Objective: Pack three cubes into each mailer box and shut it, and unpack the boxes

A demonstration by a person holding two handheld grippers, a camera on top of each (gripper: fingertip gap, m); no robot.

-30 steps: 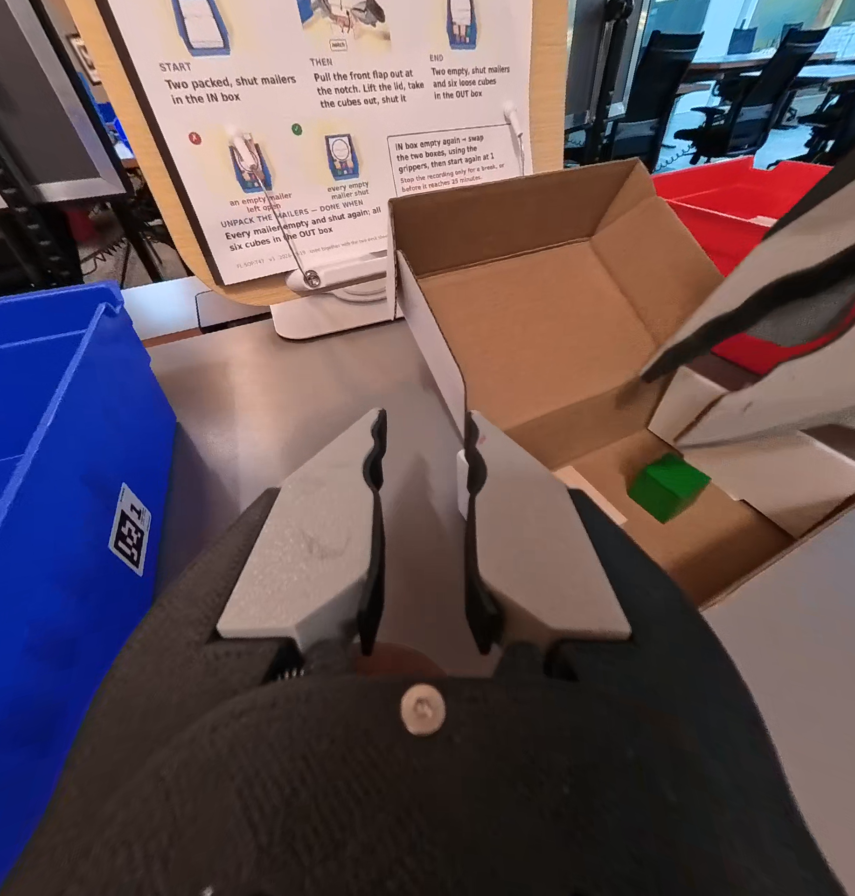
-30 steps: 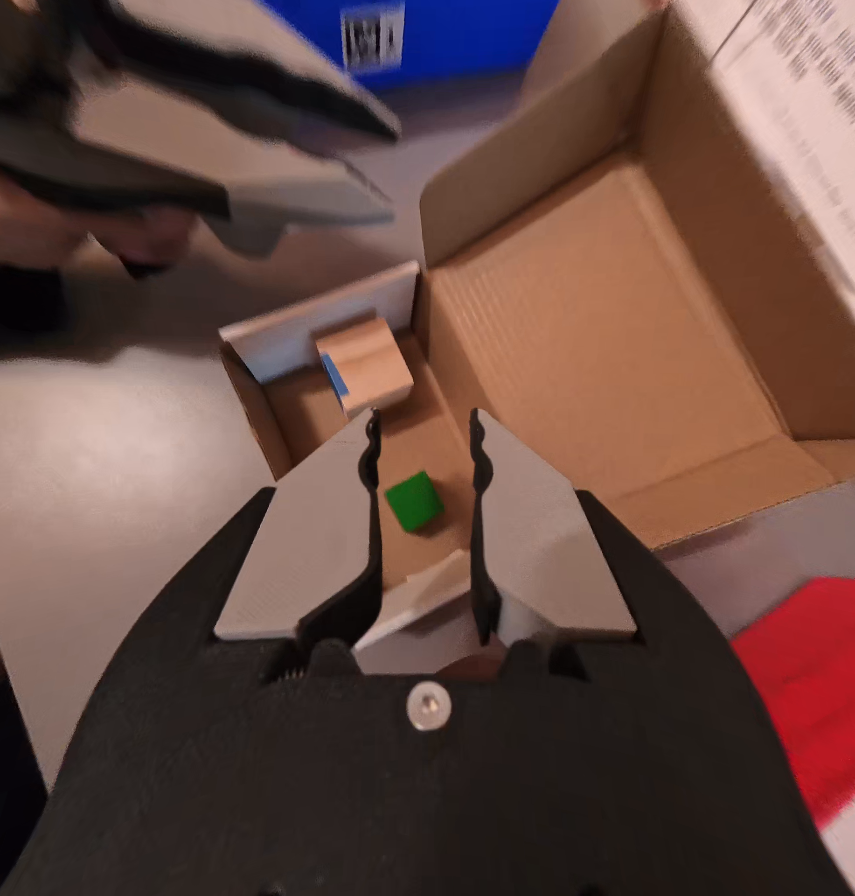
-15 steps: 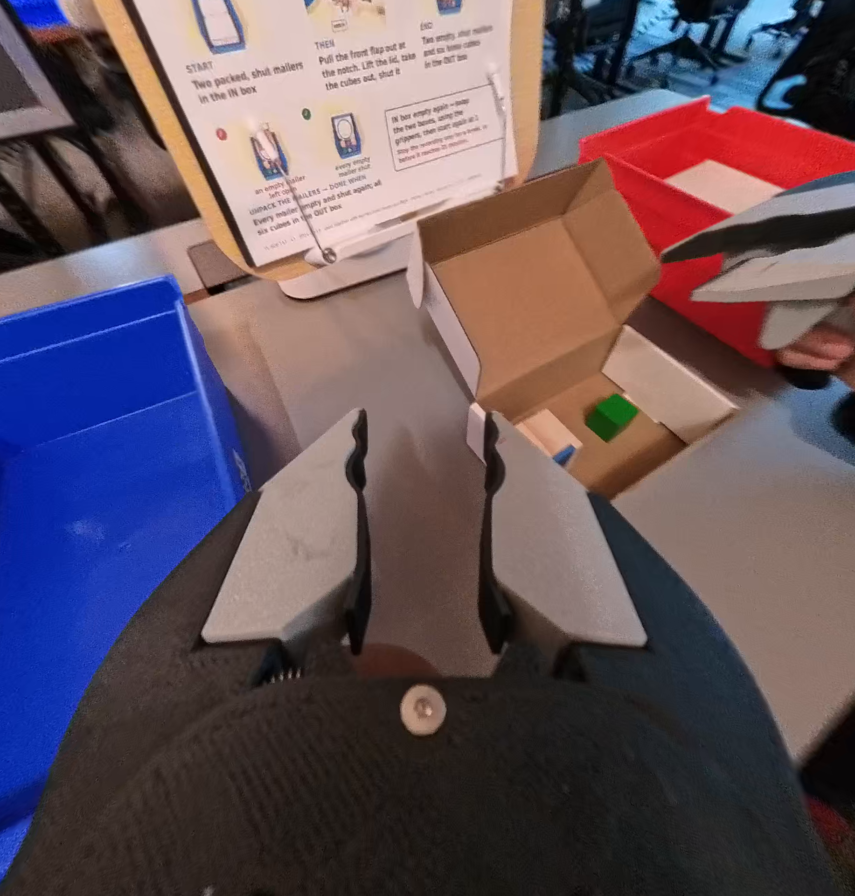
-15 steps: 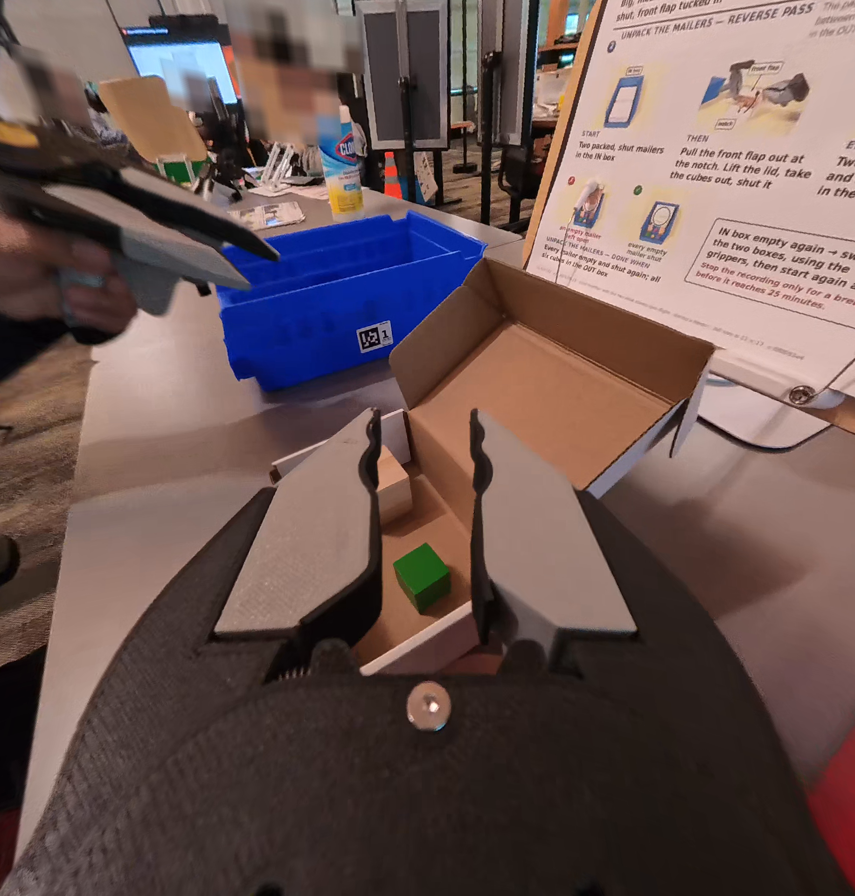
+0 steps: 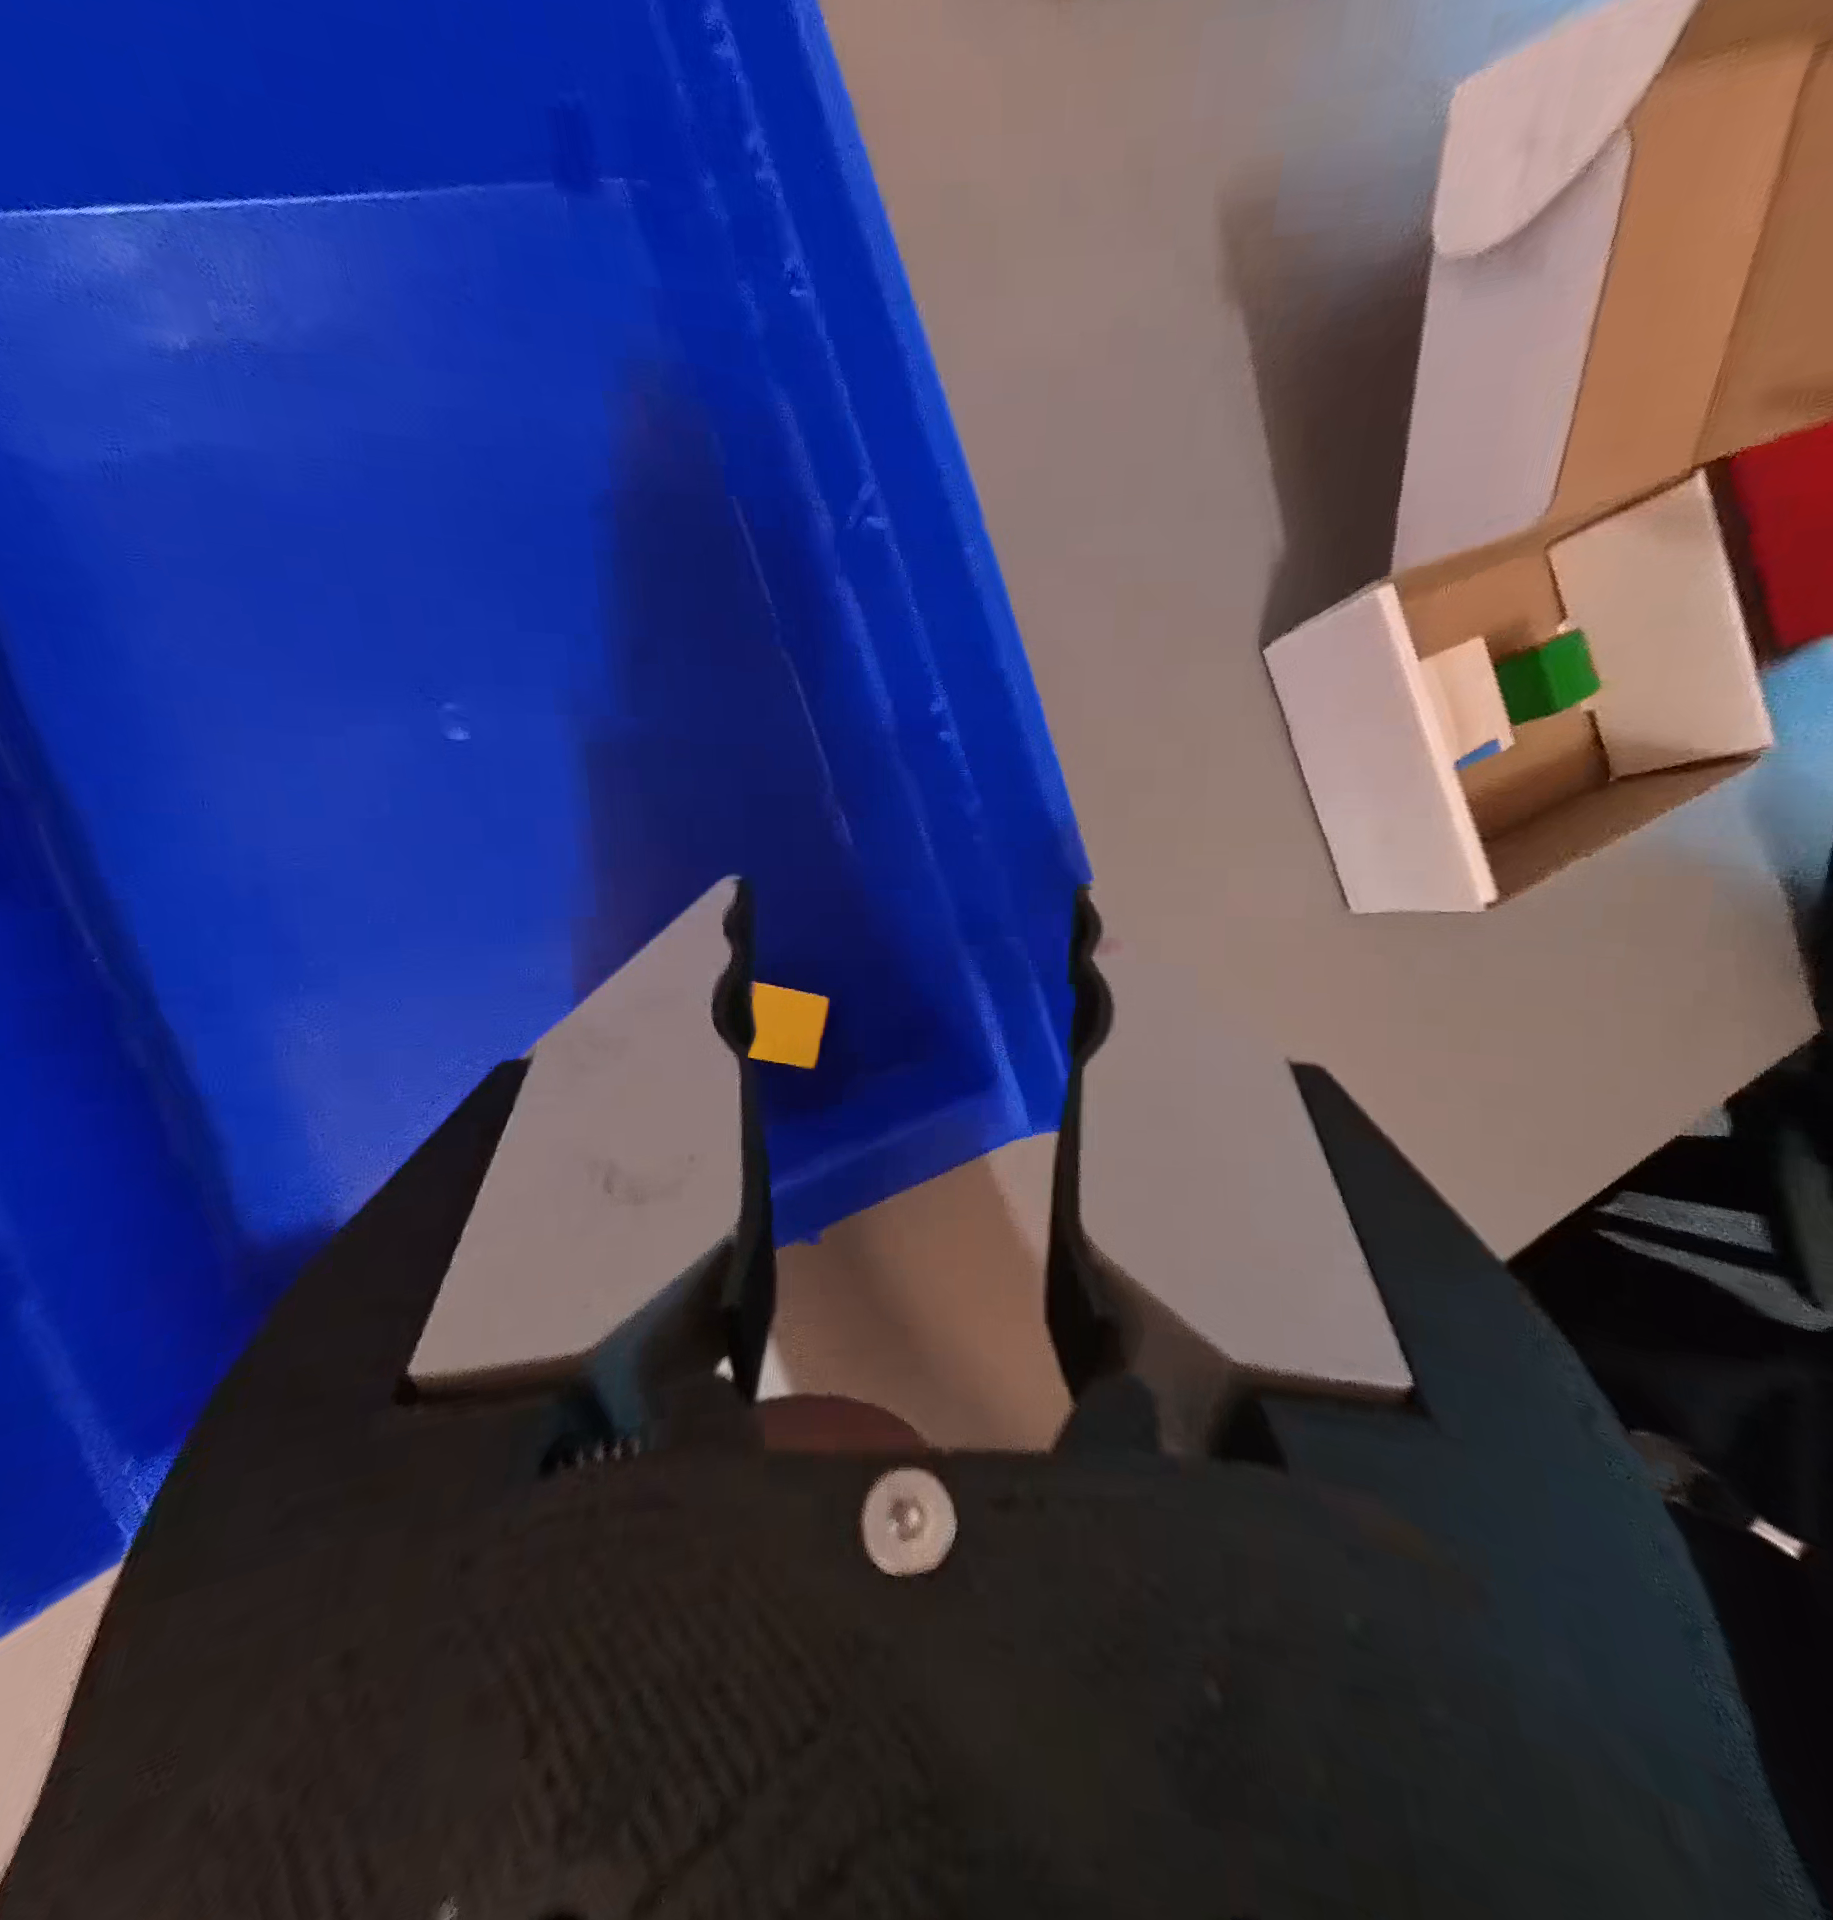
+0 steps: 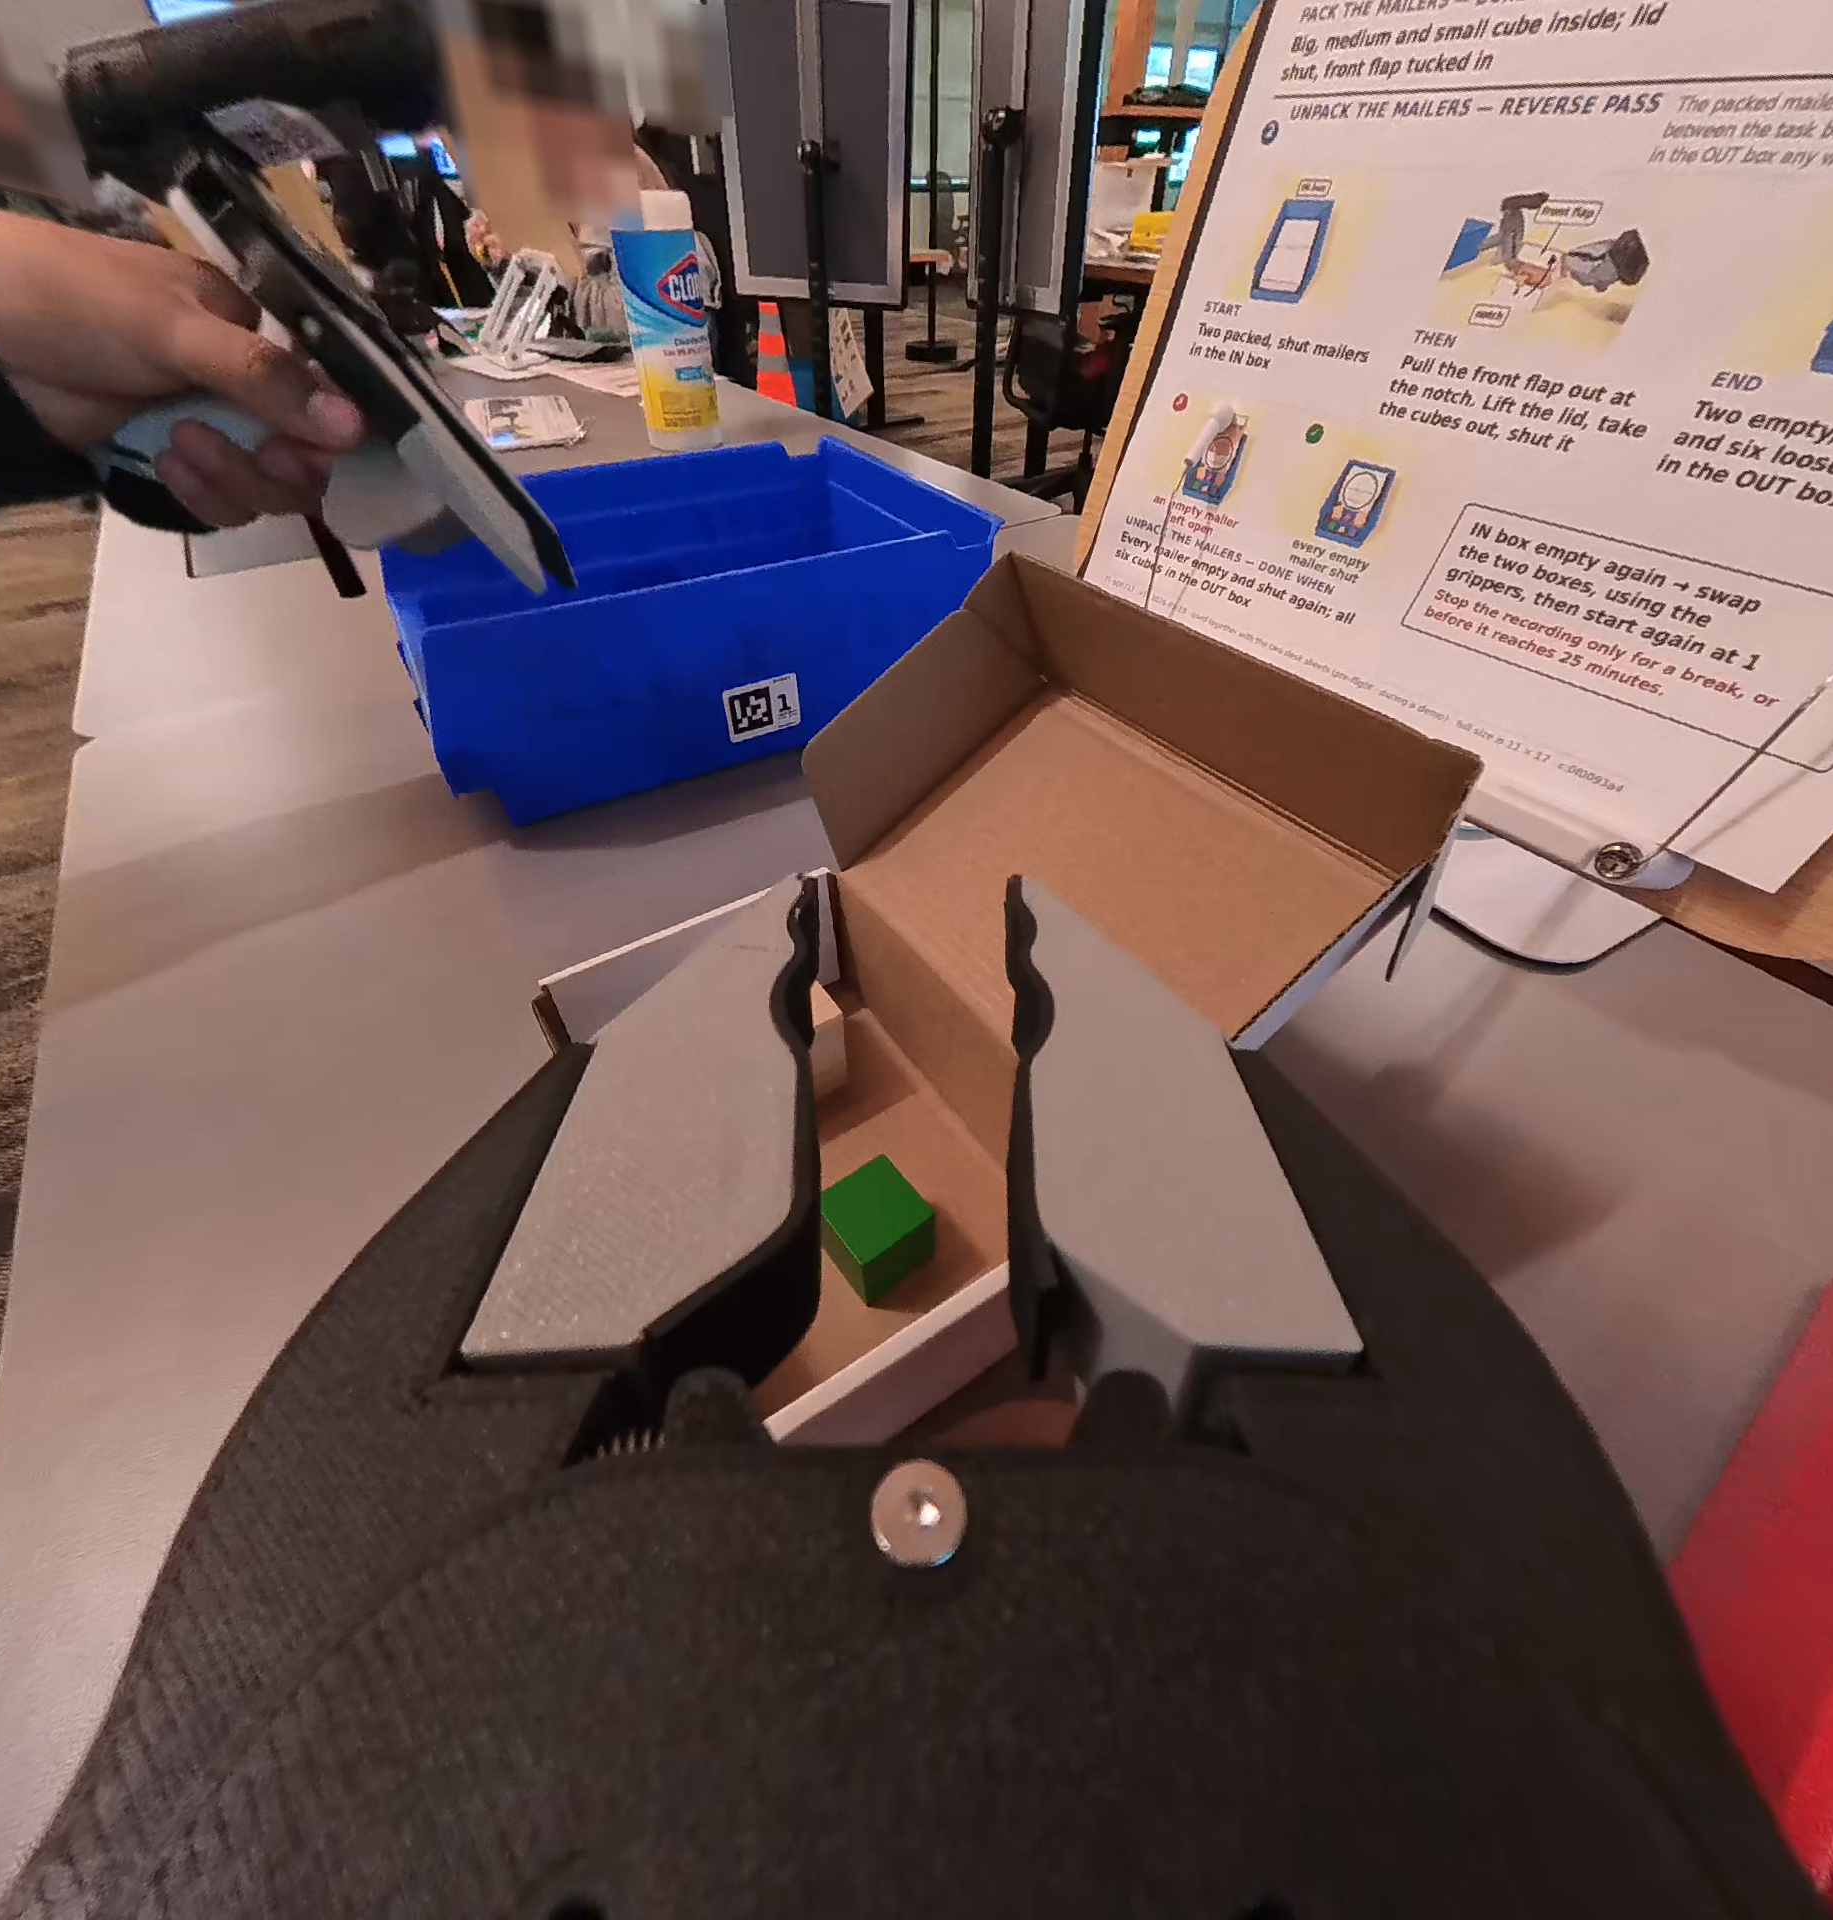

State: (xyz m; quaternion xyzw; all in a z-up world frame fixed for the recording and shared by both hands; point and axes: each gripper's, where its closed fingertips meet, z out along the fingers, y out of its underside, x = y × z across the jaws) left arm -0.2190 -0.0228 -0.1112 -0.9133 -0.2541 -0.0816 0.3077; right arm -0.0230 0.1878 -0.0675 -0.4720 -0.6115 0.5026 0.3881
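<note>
My left gripper is open and empty, pointing down into the blue bin. A small yellow cube lies in the bin's near right corner, just beside my left fingertip. The open mailer box stands to the right and holds a green cube and a pale wooden cube. My right gripper is open and empty, hovering over the mailer box. The green cube shows between its fingers and the wooden cube is partly hidden. The left gripper shows over the blue bin.
A red bin sits at the right edge of the grey table. An instruction board on a stand rises behind the mailer's raised lid. A bottle stands behind the blue bin. Across from one pair of fingers to the other is roughly 30 centimetres.
My left gripper has swung left from the mailer, tipped down over the blue bin and opened wider. My right gripper has tilted up from looking into the mailer, then held still.
</note>
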